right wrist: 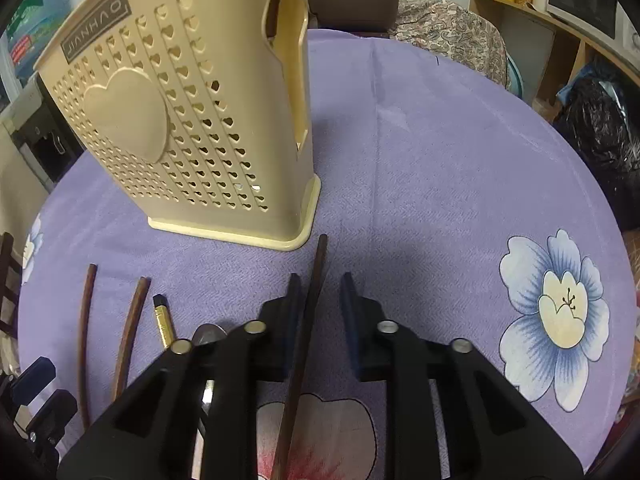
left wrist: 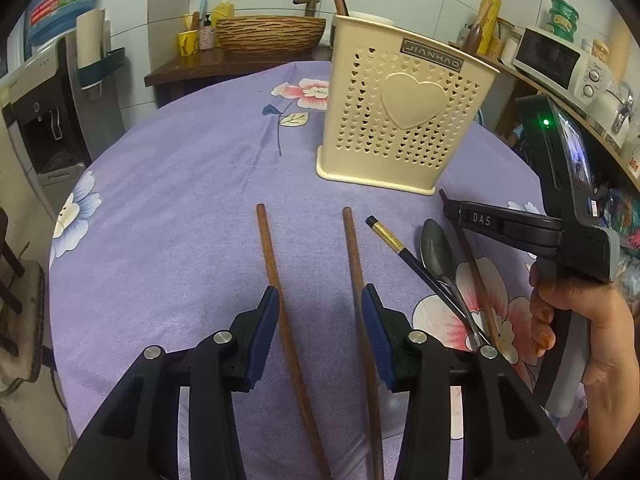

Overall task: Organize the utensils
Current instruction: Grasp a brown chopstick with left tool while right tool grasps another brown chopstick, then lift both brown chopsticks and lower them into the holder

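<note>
Between the pads of the left hand-held gripper (left wrist: 320,312), released and half spread, lies one brown chopstick (left wrist: 276,280) flat on the bench (left wrist: 180,200), close to the left pad; pads not pressing it. Second brown chopstick (left wrist: 354,256) runs just beside the right pad, partly hidden behind it. Further right of that gripper: black chopstick with gold band (left wrist: 390,240), then a metal spoon (left wrist: 436,248), overlapping lower down. Ahead and right stands the cream perforated utensil holder (left wrist: 400,120), upright, one brown stick already in it.

Right hand-held gripper (right wrist: 320,296), held by a hand (left wrist: 580,312), straddles a dark chopstick (right wrist: 316,280) on the purple floral cloth. Stick sits near the left pad, gap to the right pad, so released, not clamped. Stick tip points at the holder's base corner, just short of touching.
</note>
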`<state>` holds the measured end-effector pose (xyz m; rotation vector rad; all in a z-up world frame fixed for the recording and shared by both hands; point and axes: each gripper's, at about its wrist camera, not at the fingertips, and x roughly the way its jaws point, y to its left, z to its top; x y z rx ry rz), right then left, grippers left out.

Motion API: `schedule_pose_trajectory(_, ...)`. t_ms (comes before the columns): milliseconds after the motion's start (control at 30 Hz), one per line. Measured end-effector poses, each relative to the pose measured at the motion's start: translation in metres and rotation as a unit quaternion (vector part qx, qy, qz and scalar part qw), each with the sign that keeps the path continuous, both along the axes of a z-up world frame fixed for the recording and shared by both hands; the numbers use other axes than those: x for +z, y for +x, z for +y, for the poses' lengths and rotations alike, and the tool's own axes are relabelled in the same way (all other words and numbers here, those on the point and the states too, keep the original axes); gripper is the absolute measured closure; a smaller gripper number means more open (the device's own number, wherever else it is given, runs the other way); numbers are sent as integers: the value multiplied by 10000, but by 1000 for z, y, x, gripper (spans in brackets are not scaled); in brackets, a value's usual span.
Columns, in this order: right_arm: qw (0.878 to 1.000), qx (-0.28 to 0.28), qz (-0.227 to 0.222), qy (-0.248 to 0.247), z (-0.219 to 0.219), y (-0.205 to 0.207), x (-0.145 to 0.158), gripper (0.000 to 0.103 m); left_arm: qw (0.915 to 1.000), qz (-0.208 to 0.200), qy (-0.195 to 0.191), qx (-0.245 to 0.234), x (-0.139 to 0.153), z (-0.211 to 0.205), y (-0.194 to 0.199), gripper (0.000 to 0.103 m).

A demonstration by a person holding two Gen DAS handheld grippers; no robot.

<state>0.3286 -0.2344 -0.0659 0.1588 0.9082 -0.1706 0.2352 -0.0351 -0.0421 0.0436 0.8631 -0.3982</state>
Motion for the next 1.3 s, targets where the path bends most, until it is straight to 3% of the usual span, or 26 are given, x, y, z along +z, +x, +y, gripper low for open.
schedule_pose_trajectory(100, 9999, 133, 32, 7, 0, -2, -1, 95, 9999, 64, 65, -111, -3, -9, 5, 60)
schedule_pose_trajectory(467, 9984, 412, 90, 365, -10, -21, -1, 96, 9965, 278, 726, -294, -13, -51, 35, 61)
schedule_pose_trajectory(567, 9986, 391, 86, 340, -6, -22, -2, 96, 9952, 345, 881, -268, -15, -58, 43, 66)
schedule_pose_trajectory(867, 9990, 384, 74, 235, -4, -17, -3, 96, 9943, 411, 975, -97, -19, -65, 55, 73)
schedule_pose_trajectory(1033, 9986, 407, 100, 312, -6, -15, -1, 96, 9942, 431, 982, 10, -19, -69, 56, 94)
schedule_pose_trajectory(1300, 9968, 392, -57, 700, -19, -18, 6, 97, 9972, 380, 629, 106, -12, -63, 56, 95)
